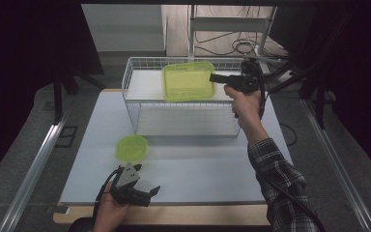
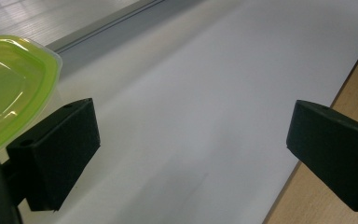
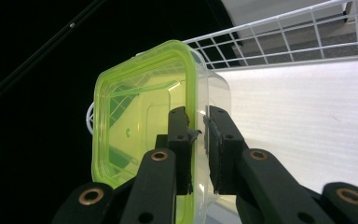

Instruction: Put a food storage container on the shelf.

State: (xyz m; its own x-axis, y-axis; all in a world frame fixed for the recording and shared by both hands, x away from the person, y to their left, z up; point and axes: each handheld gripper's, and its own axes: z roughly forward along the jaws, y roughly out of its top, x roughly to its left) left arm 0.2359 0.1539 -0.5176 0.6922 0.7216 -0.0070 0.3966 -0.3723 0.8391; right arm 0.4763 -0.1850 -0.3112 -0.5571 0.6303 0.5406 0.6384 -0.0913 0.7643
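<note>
While the left gripper (image 2: 191, 154) rests with jaws released, the right gripper (image 3: 197, 144) grasps the green-lidded container (image 1: 188, 81).

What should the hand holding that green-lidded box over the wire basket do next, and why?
Probably lower it. The right gripper is shut on the rim of the square container, which hangs tilted above the top shelf of the wire rack, not yet resting on it.

Dim, dark surroundings; soft overhead light, slight blur

Box (image 3: 140, 126) – glossy clear plastic; basket (image 1: 183, 121) – white wire.
</note>
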